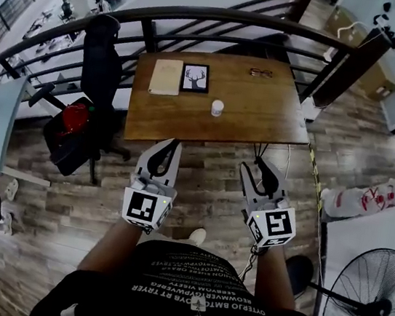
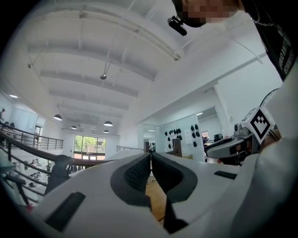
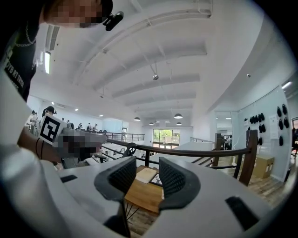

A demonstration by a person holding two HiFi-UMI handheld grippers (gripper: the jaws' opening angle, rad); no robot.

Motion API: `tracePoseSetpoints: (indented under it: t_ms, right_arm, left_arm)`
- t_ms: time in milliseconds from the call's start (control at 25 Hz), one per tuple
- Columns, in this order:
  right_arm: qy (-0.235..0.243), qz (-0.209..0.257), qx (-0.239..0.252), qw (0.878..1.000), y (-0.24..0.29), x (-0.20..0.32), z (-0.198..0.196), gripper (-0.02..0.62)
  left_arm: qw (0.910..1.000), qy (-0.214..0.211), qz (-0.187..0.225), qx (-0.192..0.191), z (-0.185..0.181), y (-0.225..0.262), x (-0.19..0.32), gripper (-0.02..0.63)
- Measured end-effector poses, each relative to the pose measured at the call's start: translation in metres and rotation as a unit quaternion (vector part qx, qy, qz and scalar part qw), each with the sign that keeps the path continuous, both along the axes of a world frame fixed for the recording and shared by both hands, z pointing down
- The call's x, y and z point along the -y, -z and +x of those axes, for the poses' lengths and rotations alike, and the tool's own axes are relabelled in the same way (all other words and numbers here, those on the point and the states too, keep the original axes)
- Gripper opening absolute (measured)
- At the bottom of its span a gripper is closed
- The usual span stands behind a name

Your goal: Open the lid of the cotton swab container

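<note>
Looking down past a black office chair (image 1: 100, 58) and a red-and-black bag (image 1: 74, 122) on the left, we come to our left tongs (image 1: 172, 147), jaws pressed together with nothing between them. Ahead, on the wooden tabletop (image 1: 261, 123), we see a tan notepad (image 1: 166, 76) with a framed deer picture (image 1: 195, 77) just beside it. Then comes the cotton swab container (image 1: 217, 107), small, white and upright near the middle, well apart from both tongs and too small for us to judge its lid. Spectacles (image 1: 261, 72) lie near the far edge. Our right tongs (image 1: 256, 167) have their jaws parted and empty, with the tabletop showing through the gap. A floor fan (image 1: 370, 308) stands at far right.
</note>
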State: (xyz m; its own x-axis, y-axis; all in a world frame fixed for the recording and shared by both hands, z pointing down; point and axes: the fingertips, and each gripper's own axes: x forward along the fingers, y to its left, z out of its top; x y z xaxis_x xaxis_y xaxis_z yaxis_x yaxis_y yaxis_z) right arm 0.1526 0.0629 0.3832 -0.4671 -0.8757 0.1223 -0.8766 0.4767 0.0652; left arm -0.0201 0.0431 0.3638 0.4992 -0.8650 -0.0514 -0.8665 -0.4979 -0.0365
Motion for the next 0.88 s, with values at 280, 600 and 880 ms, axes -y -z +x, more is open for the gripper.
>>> tracePoseSetpoints:
  t_ms: [280,600,880]
  right_arm:
    - [0.009,0.001,0.011,1.0,-0.005,0.02,0.013,0.16]
    - [0.017,-0.004,0.013,1.0,-0.012,0.05,0.006,0.16]
    - [0.018,-0.009,0.003,1.0,-0.018,0.087,-0.002,0.16]
  left_arm:
    - [0.9994,0.025,-0.013,0.02,0.001,-0.014,0.004,0.032]
    - [0.9976,0.035,-0.024,0.055,-0.004,-0.035,0.02,0.032]
    - [0.9976,0.029,-0.027,0.056,-0.001,-0.044,0.063,0.032]
